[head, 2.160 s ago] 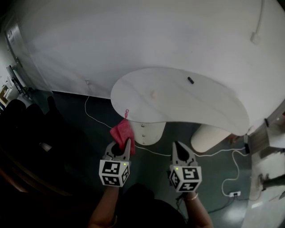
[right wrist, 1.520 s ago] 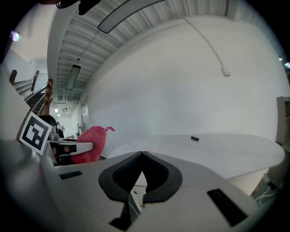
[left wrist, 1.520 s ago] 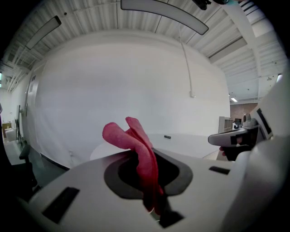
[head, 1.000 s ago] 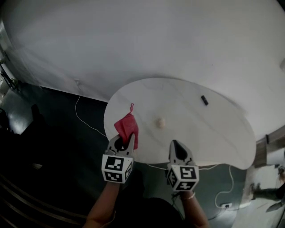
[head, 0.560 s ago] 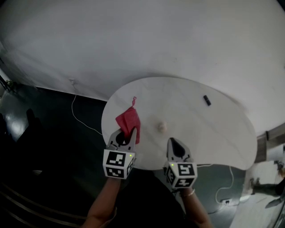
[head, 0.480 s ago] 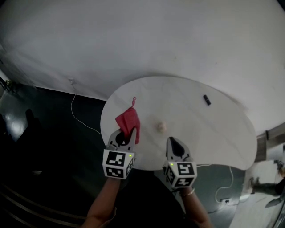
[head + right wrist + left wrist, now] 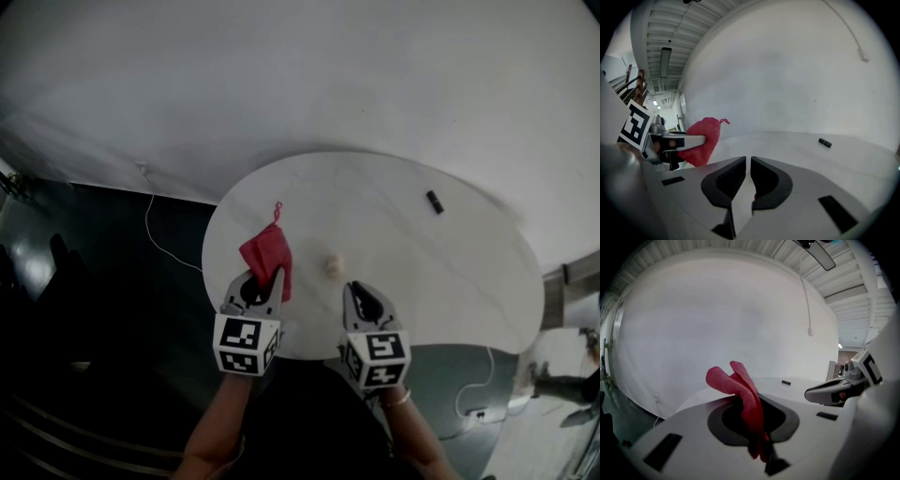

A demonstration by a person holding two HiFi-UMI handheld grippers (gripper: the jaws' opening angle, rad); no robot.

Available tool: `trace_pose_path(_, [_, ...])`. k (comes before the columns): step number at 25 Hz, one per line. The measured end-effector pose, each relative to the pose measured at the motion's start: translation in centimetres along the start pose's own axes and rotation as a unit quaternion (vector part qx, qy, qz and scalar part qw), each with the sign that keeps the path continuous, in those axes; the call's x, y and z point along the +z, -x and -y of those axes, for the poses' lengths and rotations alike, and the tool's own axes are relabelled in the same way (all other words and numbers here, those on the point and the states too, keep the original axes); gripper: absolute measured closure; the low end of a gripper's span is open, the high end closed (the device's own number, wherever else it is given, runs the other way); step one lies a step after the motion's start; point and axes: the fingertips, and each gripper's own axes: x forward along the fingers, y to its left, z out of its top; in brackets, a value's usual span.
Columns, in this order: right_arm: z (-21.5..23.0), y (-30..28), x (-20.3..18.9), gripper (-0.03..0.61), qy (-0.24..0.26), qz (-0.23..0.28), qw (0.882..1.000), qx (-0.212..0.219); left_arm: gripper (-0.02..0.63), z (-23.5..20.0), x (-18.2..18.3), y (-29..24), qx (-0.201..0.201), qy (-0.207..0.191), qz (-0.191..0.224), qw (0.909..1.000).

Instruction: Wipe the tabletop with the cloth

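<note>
Over the near edge of the white table hung both grippers: the right gripper, jaws together and empty, apparently spare; the left gripper, toward the left edge, clamped on the red cloth, which stood bunched upright, seemingly not yet pressed down for wiping.

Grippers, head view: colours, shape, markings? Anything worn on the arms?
Left gripper and right gripper are light grey, with tapered tongs lined in black. Each carries a white cube with black square markers and a green light. Worn: one thin bracelet, right side.
</note>
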Motion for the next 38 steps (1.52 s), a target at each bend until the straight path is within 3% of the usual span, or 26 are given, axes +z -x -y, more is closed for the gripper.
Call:
trace_pose_path(3, [0.5, -0.7, 0.0, 0.494, -0.005, -0.016, 1.0, 0.017, 0.572, 0.2, 0.3, -1.0, 0.003, -0.001, -0.007, 1.0])
trace_pose_path(15, [0.3, -3.5, -1.3, 0.37, -0.008, -0.059, 0.997, 0.044, 0.572, -0.3, -0.3, -2.5, 0.009, 0.006, -0.029, 0.9995])
trace_pose_path(19, [0.1, -4.6, -1.8, 0.354, -0.015, -0.073, 0.996, 0.05, 0.572, -0.7, -0.6, -2.9, 0.014, 0.008, -0.034, 0.9993])
trace_pose_path(38, [1.3, -9.5, -5.1, 0.341, 0.039, -0.157, 0.986, 0.036, 0.572, -2.1, -2.2, -4.4, 0.039, 0.032, -0.057, 0.9971])
